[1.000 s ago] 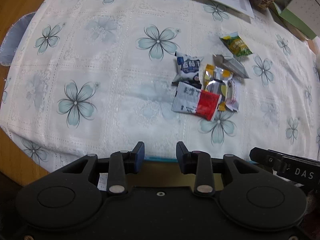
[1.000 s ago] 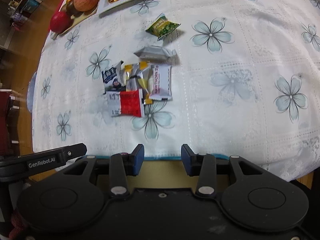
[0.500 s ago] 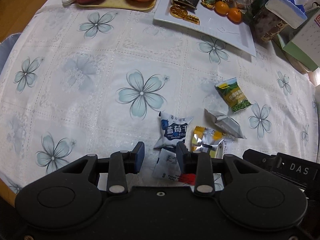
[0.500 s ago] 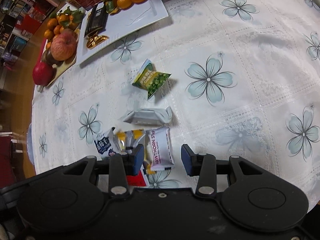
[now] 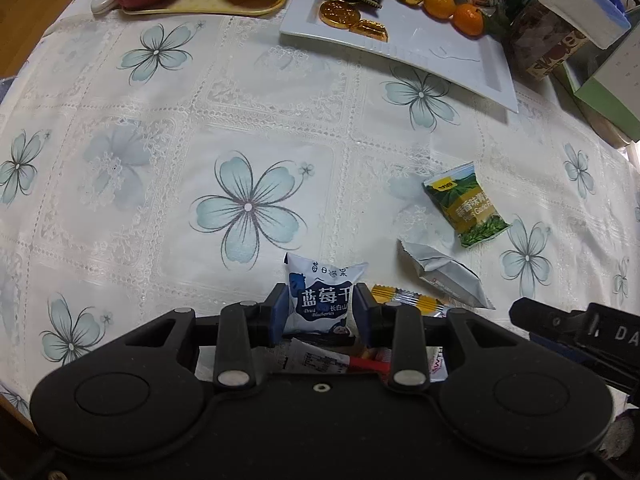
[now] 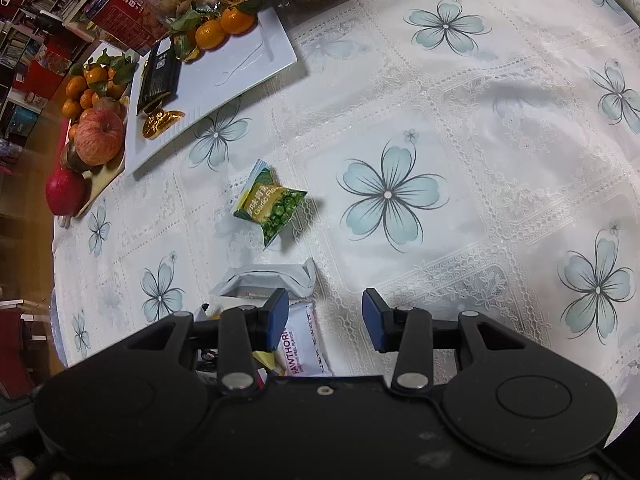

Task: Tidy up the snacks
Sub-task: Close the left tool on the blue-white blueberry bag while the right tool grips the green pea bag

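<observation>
In the left wrist view, the left hand-held gripper (image 5: 321, 312) was seen at lower centre, its jaws set either side of the blueberry packet (image 5: 323, 300); whether they were pressed on it could not be told. A green packet (image 5: 466, 205) and a silver packet (image 5: 444, 274) were pictured at right on the flowered bench (image 5: 160, 152).

In the right wrist view, the right hand-held gripper (image 6: 325, 316) was held open at lower centre, the hawthorn packet (image 6: 306, 340) lying beside its left finger.

floral tablecloth (image 5: 160, 128) | white tray (image 5: 460, 60) | fruit tray (image 5: 200, 8): apple (image 6: 99, 136) | oranges (image 6: 224, 26)
</observation>
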The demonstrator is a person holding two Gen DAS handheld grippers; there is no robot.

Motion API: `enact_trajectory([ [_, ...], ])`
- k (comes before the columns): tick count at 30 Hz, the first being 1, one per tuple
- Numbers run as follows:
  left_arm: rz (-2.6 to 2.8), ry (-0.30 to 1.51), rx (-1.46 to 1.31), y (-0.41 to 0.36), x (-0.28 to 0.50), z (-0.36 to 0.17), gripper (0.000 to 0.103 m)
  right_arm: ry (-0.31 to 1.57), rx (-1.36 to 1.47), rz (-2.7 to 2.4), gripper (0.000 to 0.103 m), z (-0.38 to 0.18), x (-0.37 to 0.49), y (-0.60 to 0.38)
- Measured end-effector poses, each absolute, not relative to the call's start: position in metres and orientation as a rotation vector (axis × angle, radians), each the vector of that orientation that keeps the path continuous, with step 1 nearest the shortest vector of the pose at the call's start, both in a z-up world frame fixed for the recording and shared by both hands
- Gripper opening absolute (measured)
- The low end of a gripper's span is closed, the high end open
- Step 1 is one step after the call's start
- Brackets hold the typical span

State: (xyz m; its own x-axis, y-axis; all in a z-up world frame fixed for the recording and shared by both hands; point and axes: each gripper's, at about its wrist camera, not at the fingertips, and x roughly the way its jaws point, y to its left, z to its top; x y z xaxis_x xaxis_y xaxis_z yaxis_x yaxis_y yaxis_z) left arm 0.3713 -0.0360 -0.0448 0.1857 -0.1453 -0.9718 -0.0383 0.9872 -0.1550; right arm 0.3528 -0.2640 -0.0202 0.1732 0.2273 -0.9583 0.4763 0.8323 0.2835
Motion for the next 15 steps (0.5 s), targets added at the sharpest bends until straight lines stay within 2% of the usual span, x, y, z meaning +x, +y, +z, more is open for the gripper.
enact_trajectory([
  [10,-0.055,1.416,-0.154,-0.037,0.378,-0.059,0.044,1.310,0.580,-0.186,0.044,-0.017,0.378,-0.260],
  [15,-0.026,1.422,-0.203,-0.030,0.379,-0.062,0.039,1.261,0.577,-0.144,0.046,-0.026,0.392,-0.250],
])
